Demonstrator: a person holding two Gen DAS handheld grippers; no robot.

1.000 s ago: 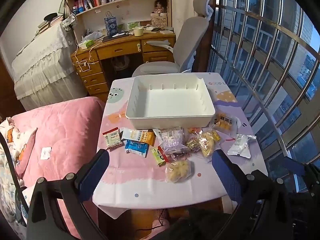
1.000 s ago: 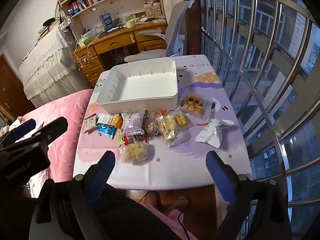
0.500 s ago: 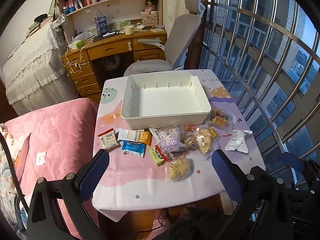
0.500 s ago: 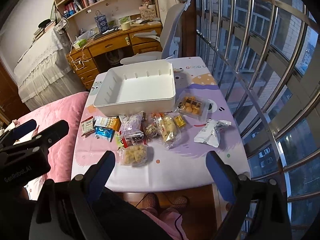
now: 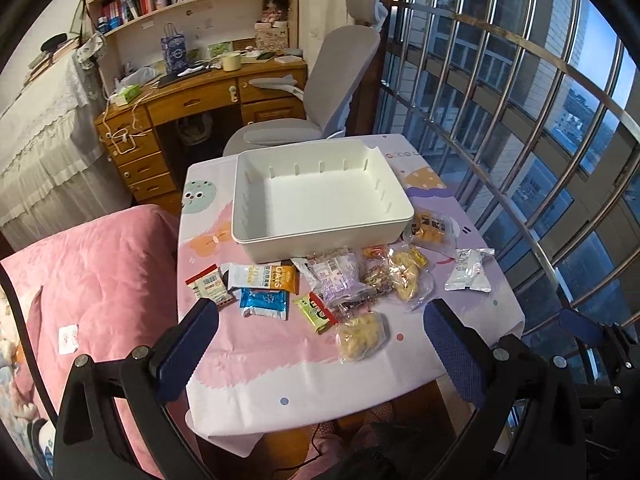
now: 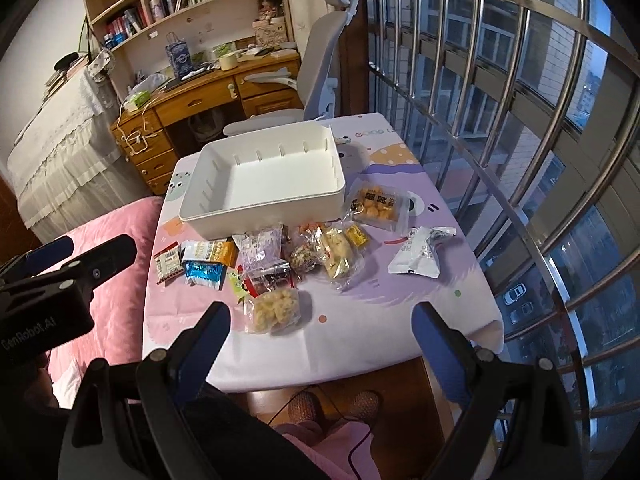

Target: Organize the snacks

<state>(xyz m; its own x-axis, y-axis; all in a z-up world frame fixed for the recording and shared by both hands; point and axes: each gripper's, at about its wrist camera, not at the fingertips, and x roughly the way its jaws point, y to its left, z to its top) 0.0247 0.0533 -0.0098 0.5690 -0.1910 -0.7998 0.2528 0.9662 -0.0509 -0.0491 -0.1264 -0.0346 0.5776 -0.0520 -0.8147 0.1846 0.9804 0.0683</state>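
Both tongs stand wide with nothing between their pads: the left tongs (image 5: 320,332) and the right tongs (image 6: 320,320) hang above the near edge of the worktop (image 5: 256,360). Snack packets (image 5: 336,280) lie scattered in a loose row just in front of the white bin (image 5: 320,200), which has nothing in it. One white packet (image 6: 418,258) lies apart at the right, near the barred window (image 6: 520,120)
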